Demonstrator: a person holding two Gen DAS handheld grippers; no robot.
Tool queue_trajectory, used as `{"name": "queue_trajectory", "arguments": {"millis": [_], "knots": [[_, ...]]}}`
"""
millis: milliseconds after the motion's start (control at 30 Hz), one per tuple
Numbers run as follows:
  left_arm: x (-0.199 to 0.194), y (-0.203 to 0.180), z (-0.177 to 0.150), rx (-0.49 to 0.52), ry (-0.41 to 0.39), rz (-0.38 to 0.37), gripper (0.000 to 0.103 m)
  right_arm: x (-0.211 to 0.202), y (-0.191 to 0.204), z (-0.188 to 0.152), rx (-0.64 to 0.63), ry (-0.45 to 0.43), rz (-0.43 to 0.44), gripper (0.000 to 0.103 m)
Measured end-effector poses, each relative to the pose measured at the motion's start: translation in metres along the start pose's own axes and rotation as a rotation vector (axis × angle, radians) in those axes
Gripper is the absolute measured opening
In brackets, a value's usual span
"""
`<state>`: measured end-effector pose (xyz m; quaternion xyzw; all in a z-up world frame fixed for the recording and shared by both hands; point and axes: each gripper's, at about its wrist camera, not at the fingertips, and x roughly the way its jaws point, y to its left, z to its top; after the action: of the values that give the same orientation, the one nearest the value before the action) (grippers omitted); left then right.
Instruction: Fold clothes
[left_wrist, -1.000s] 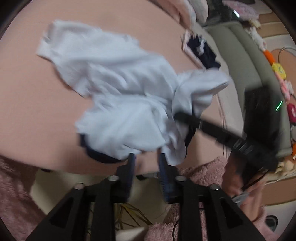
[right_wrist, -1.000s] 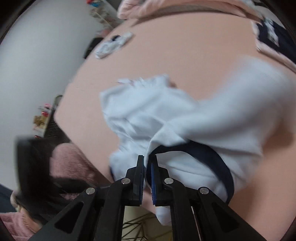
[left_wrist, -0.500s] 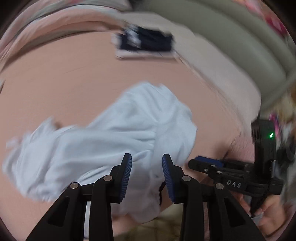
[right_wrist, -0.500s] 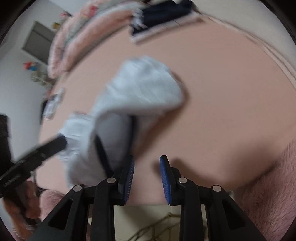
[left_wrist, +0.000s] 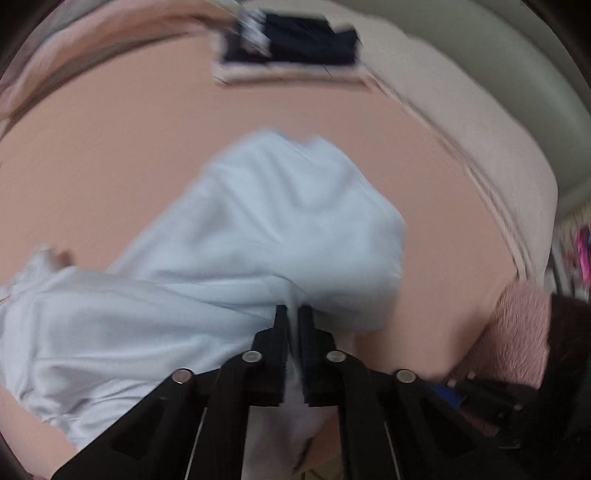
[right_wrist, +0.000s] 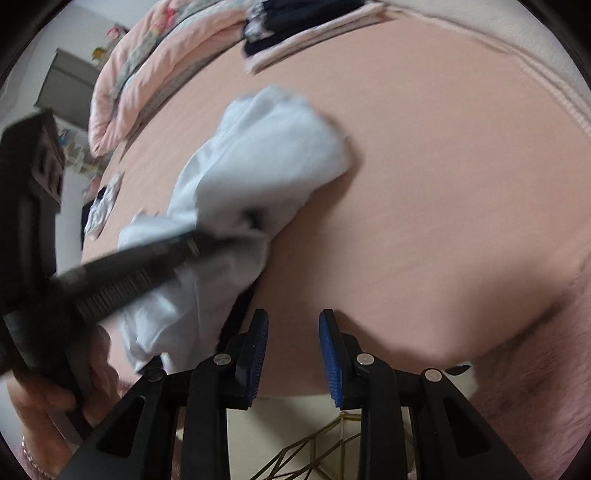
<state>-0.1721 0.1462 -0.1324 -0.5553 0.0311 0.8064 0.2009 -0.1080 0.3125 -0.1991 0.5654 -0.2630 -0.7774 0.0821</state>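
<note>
so the white garment (left_wrist: 229, 258) lies crumpled on the near part of the pink bed (left_wrist: 110, 147). left gripper (left_wrist: 291, 314) has just clamped on its near edge, right gripper (right_wrist: 293, 325) gapes empty beside it. soft, floppy stuff, probably best grabbed at hems.

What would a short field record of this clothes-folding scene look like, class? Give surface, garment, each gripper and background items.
surface: pink bedsheet
garment: white garment, crumpled and unfolded, dark trim showing at its near edge in the right wrist view
left gripper: jaws have just closed, pinching the garment's near edge
right gripper: open, nothing between its jaws, beside the garment over bare sheet
background: folded dark clothes on a pale folded piece at the far side; pink quilt rolled along the far edge
</note>
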Motion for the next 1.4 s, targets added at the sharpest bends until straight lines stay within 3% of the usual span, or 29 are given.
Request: {"name": "queue_trajectory", "arguments": {"millis": [67,133,200,233,267,333,367,400,533,567,600,700,900,1033,1200,1300,1333,1400], "knots": [[-0.015,0.024,-0.004,-0.051,-0.027,-0.007,0.002,0.008,0.006,0.000,-0.001,0.006,0.003,0.034],[-0.024,0.039,-0.004,-0.080,0.003,-0.116,0.003,0.016,0.009,0.005,0.018,-0.006,0.011,0.037],[-0.025,0.031,-0.008,-0.061,0.041,-0.189,0.006,0.019,0.011,0.011,0.035,-0.024,0.011,0.037],[-0.029,0.025,-0.011,-0.029,0.044,-0.186,0.007,0.019,0.012,0.013,0.037,-0.029,0.005,0.037],[-0.029,0.015,-0.010,0.003,0.040,-0.172,0.014,0.019,0.014,0.014,0.030,-0.031,-0.005,0.037],[-0.024,-0.002,-0.006,0.044,0.040,-0.167,0.036,0.019,0.019,0.015,0.003,-0.029,-0.024,0.037],[-0.017,-0.011,0.001,0.049,0.043,-0.182,0.056,0.020,0.022,0.014,-0.009,-0.022,-0.028,0.037],[-0.007,-0.022,0.013,0.054,0.047,-0.191,0.061,0.022,0.025,0.011,-0.019,-0.014,-0.018,0.037],[0.024,-0.048,0.030,0.137,0.061,-0.083,0.059,0.030,0.035,0.000,-0.044,0.007,0.069,0.037],[0.033,-0.050,0.032,0.158,0.077,-0.063,0.038,0.032,0.037,-0.002,-0.045,0.010,0.081,0.037],[0.044,-0.049,0.033,0.161,0.111,-0.047,0.005,0.035,0.039,-0.003,-0.044,0.014,0.083,0.037],[0.040,-0.029,0.036,0.094,0.084,-0.016,0.005,0.041,0.043,-0.003,-0.035,0.022,0.093,0.037],[-0.047,0.067,0.018,-0.152,-0.133,0.084,0.005,0.049,0.057,0.009,-0.009,0.040,0.114,0.039],[-0.079,0.127,-0.021,-0.312,-0.171,0.104,0.004,0.065,0.087,0.020,-0.044,0.060,0.136,0.043],[-0.105,0.167,-0.080,-0.476,-0.232,0.138,0.004,0.098,0.137,0.021,-0.152,0.125,0.130,0.047],[-0.102,0.178,-0.098,-0.524,-0.218,0.132,0.004,0.107,0.143,0.008,-0.175,0.149,0.121,0.049],[-0.099,0.178,-0.101,-0.515,-0.202,0.121,0.004,0.093,0.134,-0.004,-0.207,0.141,0.119,0.045],[-0.094,0.179,-0.106,-0.493,-0.179,0.106,0.004,0.089,0.134,-0.011,-0.245,0.158,0.133,0.008]]}}
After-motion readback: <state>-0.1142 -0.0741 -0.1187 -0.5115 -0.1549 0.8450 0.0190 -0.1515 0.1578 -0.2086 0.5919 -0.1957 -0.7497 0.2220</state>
